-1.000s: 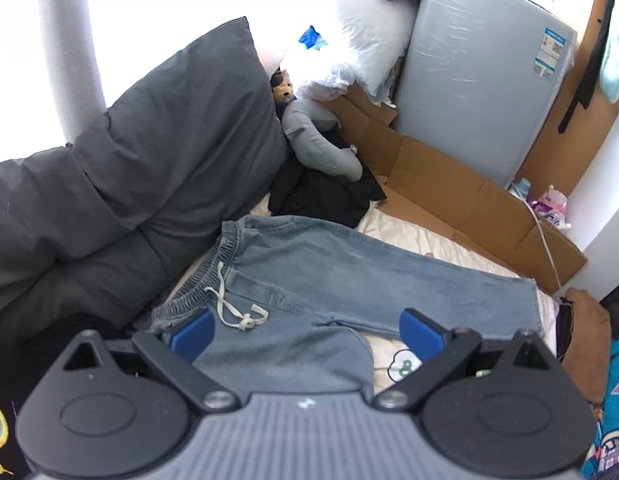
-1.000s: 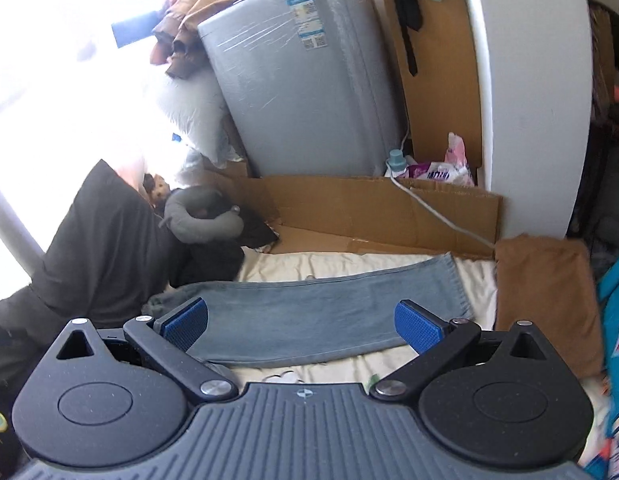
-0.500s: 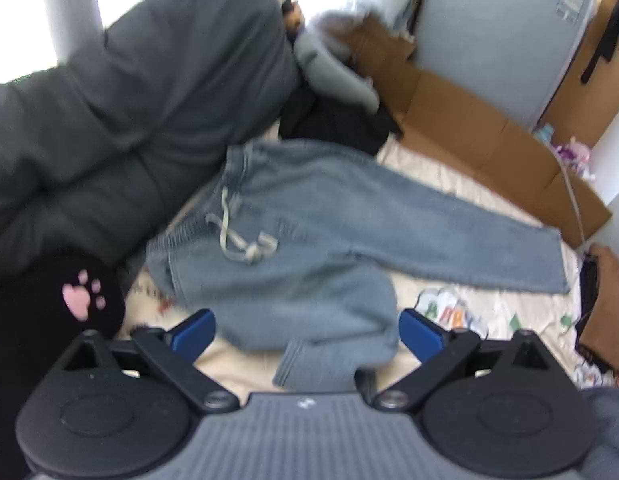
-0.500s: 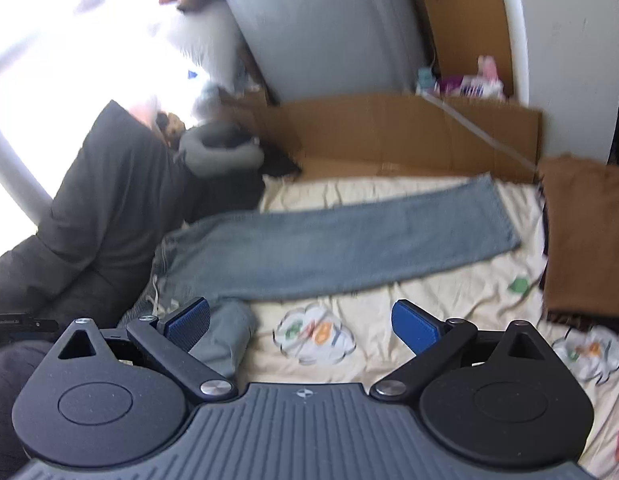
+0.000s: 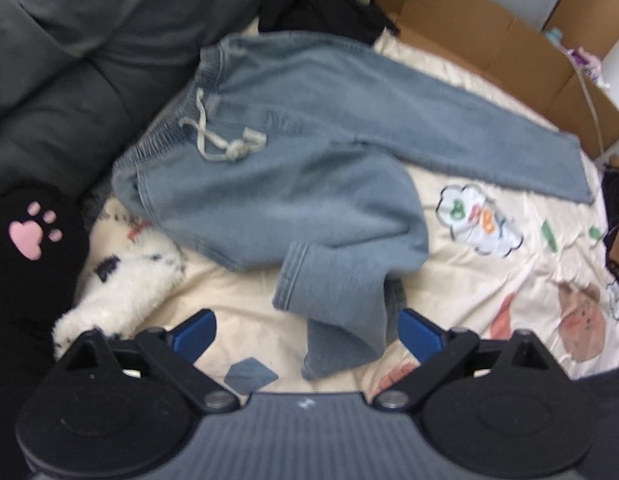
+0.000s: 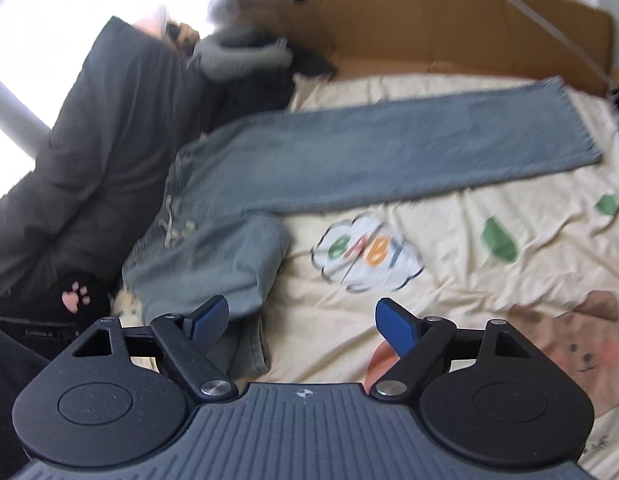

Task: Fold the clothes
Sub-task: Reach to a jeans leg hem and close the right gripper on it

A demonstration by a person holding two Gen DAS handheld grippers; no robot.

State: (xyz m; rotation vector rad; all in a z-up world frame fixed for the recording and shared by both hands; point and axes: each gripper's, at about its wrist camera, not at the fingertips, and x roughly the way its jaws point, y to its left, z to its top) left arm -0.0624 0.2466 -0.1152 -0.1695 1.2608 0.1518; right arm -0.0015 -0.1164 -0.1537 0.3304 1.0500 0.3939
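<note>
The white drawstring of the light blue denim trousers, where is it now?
In the left wrist view the white drawstring lies knotted on the light blue denim trousers, left of centre just below their elastic waistband, near the dark grey pillow.

Faded denim jeans (image 5: 309, 168), matt printed cotton sheet (image 5: 489, 280), brown corrugated cardboard (image 5: 489, 36)

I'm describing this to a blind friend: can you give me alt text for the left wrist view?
Light blue jeans lie on a cream cartoon-print bedsheet, one leg stretched out flat, the other crumpled back on itself. The open left gripper hangs just above the crumpled leg's cuff, with dark grey bedding beside the waistband.
</note>
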